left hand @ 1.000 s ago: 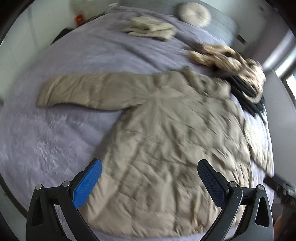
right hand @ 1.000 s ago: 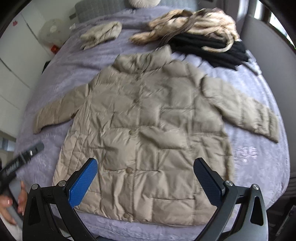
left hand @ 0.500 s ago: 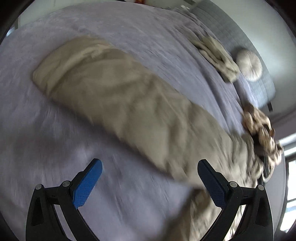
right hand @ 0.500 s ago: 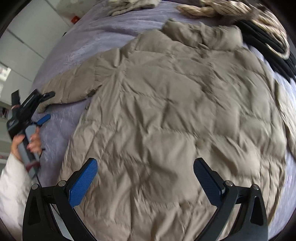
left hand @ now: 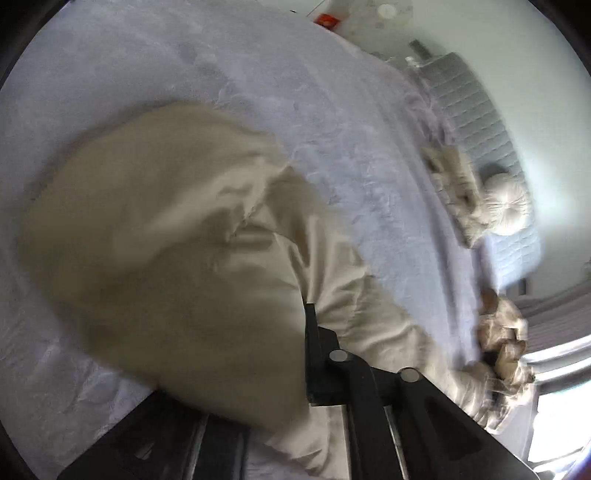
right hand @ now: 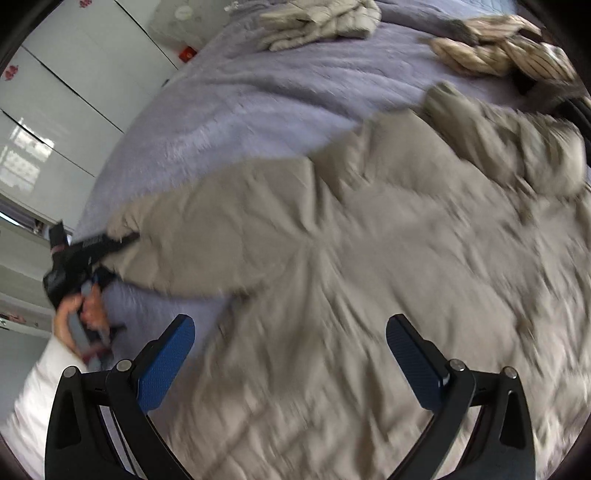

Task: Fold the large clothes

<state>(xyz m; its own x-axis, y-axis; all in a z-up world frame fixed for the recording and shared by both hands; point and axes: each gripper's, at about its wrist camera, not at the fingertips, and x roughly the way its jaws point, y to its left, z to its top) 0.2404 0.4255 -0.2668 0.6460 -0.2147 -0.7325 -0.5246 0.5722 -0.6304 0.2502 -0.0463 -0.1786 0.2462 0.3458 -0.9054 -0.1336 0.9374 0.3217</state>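
Note:
A large beige padded coat [right hand: 369, 258] lies spread on a lilac bed [right hand: 240, 110]. My left gripper [left hand: 295, 354] is shut on the cuff end of the coat's sleeve [left hand: 177, 240], which bulges over its jaws and hides one finger. From the right wrist view the left gripper [right hand: 92, 243] sits at the sleeve end, at the bed's left side. My right gripper [right hand: 291, 354] is open and empty, hovering above the coat's body near the armpit.
A folded beige garment [right hand: 325, 22] lies at the bed's far side, also in the left wrist view [left hand: 454, 184]. A striped garment [right hand: 502, 51] lies beside the collar. A round cushion [left hand: 506, 206] rests against the grey headboard [left hand: 476, 107]. White wardrobe doors [right hand: 55, 92] stand to the left.
My left gripper went from open above the sleeve to shut on its cuff end. My right gripper moved lower and closer over the coat, still open.

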